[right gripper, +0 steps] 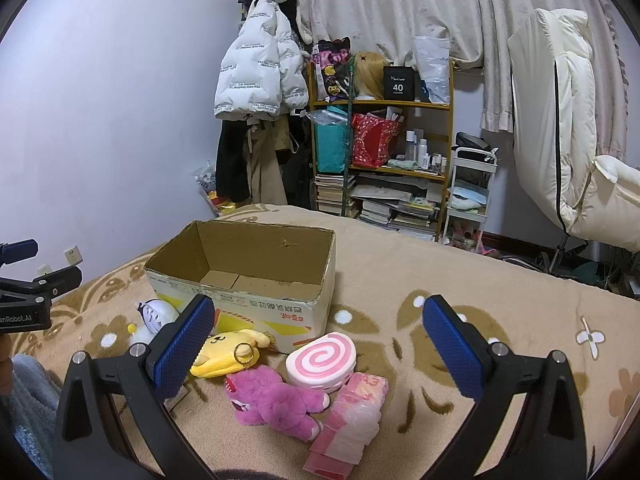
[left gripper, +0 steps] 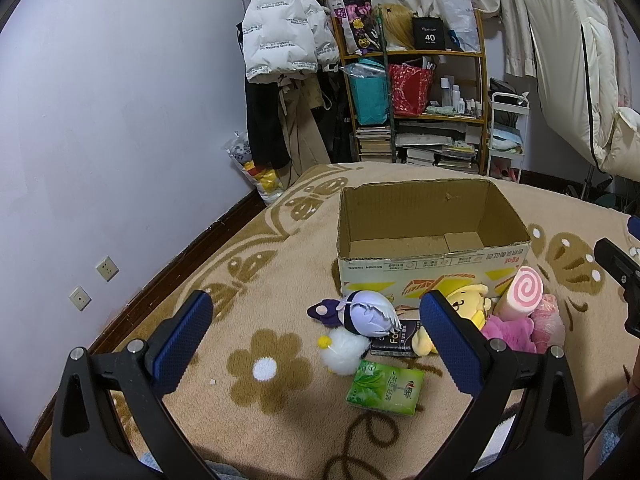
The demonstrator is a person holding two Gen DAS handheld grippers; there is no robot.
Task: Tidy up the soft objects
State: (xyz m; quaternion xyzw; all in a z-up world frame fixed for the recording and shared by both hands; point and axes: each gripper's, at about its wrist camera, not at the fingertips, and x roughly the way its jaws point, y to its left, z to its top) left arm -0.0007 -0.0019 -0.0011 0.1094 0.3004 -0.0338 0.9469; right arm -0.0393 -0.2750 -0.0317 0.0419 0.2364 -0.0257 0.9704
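Note:
An empty cardboard box [left gripper: 434, 268] [right gripper: 256, 308] stands on the beige blanket. In front of it lie a purple-and-white plush doll [left gripper: 362, 314] [right gripper: 156, 314], a white pompom chick [left gripper: 346, 350], a yellow plush dog [left gripper: 466, 308] [right gripper: 228, 354], a pink plush bear [right gripper: 276, 402] [left gripper: 510, 334], a pink swirl cushion [right gripper: 322, 360] [left gripper: 522, 294], a pink tissue pack [right gripper: 352, 420], a green tissue pack [left gripper: 386, 388] and a dark pack [left gripper: 394, 338]. My left gripper [left gripper: 316, 336] hangs open above the doll. My right gripper [right gripper: 318, 342] hangs open above the cushion and bear. Both hold nothing.
The flower-patterned blanket [left gripper: 256, 280] covers a bed beside a lilac wall [left gripper: 120, 120]. Behind stand a cluttered shelf [left gripper: 416, 92], hanging coats [left gripper: 284, 28] and a white quilt [right gripper: 560, 128]. The other gripper shows at the edge of each view [left gripper: 624, 276] [right gripper: 28, 292].

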